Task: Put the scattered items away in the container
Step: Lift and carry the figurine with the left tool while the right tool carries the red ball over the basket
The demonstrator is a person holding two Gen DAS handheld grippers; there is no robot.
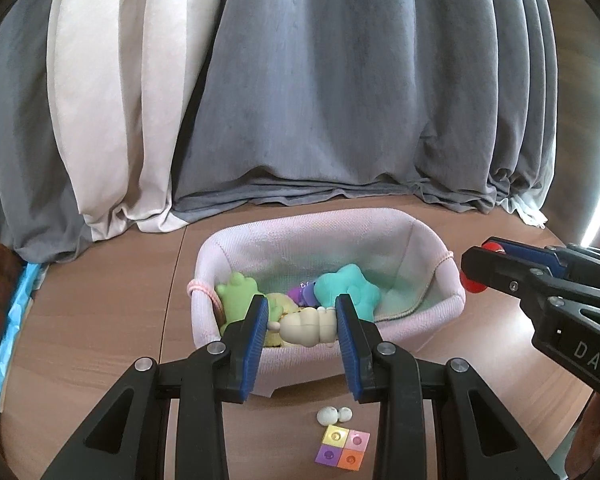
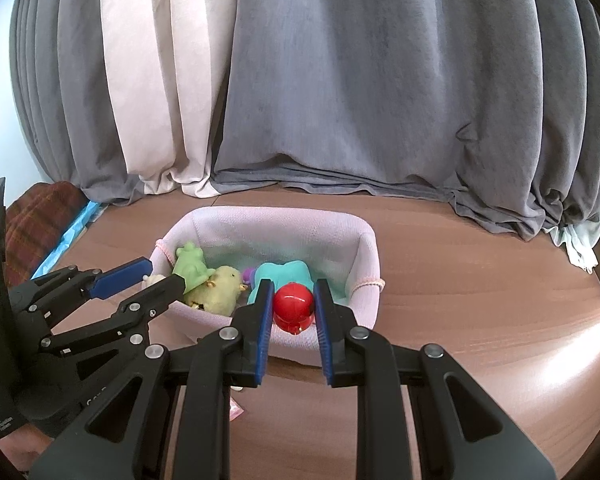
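Note:
A pink knitted basket sits on the wooden table and holds a green frog toy, a teal paw toy, a purple toy and a yellow plush. My left gripper is shut on a cream caterpillar toy over the basket's near rim. My right gripper is shut on a red round toy above the near right part of the basket. In the left wrist view the right gripper comes in from the right.
On the table in front of the basket lie two small cream balls and a four-colour square tile. Grey and cream curtains hang behind. A plaid cloth and blue plastic lie at the left edge.

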